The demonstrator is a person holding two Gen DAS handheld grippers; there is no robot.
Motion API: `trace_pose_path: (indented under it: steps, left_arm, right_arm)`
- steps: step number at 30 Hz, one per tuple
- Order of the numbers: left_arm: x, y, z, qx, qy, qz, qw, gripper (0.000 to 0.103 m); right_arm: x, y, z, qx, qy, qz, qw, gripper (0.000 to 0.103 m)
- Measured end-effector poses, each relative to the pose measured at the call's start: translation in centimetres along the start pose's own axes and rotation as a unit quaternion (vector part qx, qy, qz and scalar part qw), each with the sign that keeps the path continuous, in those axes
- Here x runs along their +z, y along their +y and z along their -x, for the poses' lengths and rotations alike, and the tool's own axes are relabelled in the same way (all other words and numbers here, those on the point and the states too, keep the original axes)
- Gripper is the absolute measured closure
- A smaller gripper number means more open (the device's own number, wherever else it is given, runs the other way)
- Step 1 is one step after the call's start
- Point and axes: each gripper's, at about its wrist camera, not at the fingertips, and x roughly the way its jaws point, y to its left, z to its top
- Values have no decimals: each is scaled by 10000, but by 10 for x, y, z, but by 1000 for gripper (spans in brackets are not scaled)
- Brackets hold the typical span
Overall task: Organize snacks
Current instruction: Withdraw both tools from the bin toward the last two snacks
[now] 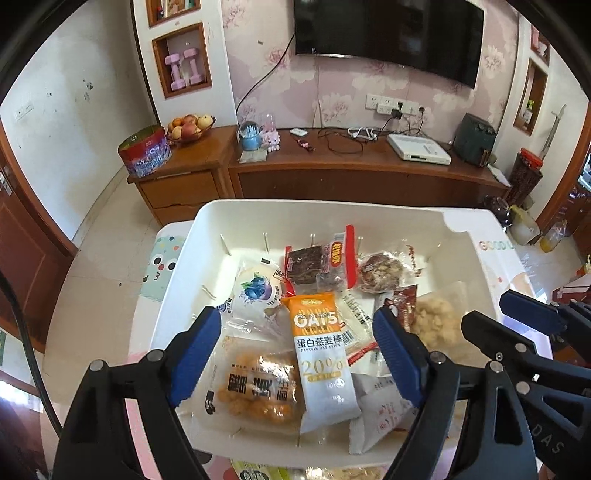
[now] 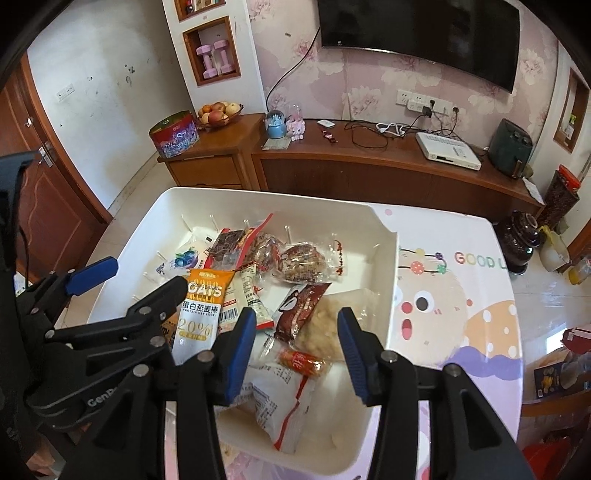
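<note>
A white plastic bin (image 1: 177, 266) (image 2: 384, 266) sits on the cartoon-print table and holds several snack packs. An orange and white OATS bar (image 1: 321, 354) (image 2: 201, 306) lies on top in the middle. A pack of orange puffs (image 1: 255, 387), a blueberry pack (image 1: 256, 290) (image 2: 183, 260), a dark brownie pack (image 1: 306, 264) and a pale clear bag (image 1: 436, 325) (image 2: 325, 325) lie around it. My left gripper (image 1: 297, 336) hovers open and empty over the OATS bar. My right gripper (image 2: 297, 332) hovers open and empty over a brown wrapper (image 2: 301, 310) and a white pack (image 2: 284, 398).
The table (image 2: 461, 295) extends right of the bin. A wooden cabinet (image 1: 362, 173) along the far wall carries a fruit bowl (image 1: 188, 127), a red tin (image 1: 146, 153), cables and a white box (image 1: 419, 147). A TV (image 1: 388, 33) hangs above. Jars (image 2: 521, 240) stand on the floor at right.
</note>
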Motion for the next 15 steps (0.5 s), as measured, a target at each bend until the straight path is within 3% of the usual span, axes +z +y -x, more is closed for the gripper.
trace_pose_path:
  steps: [15]
  left_arm:
    - [-29,-7,103,118,-710,-348,9968,20]
  right_arm:
    - [-28,18,90,34,-634,131,9979,57]
